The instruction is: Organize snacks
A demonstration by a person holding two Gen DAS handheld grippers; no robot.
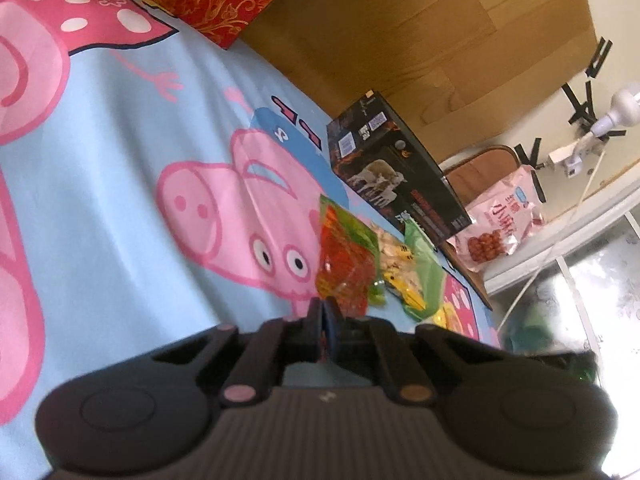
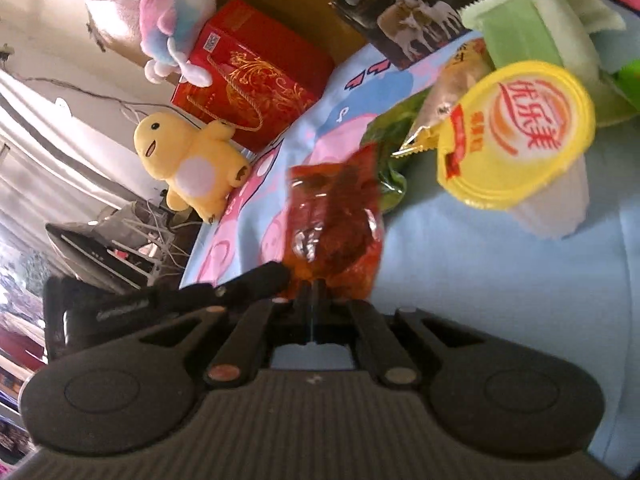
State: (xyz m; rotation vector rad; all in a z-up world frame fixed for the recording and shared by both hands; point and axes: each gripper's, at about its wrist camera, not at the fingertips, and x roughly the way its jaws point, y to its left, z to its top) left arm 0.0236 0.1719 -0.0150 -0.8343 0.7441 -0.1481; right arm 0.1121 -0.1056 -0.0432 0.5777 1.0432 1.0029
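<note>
While your left gripper [image 1: 323, 308] hangs low over the blue cartoon bedsheet [image 1: 120, 200] with its fingers pinched together on nothing, the snack packets [image 1: 372, 264] lie just ahead, a black box [image 1: 392, 172] behind them and a pink bag [image 1: 500, 220] beyond.

In the right view, your right gripper [image 2: 312, 286] is clamped on a red translucent packet [image 2: 336, 220], lifted off the sheet. A yellow-lidded cup [image 2: 516, 136] stands near, right of it; a yellow plush [image 2: 188, 164] and red gift box [image 2: 256, 76] sit farther off.
</note>
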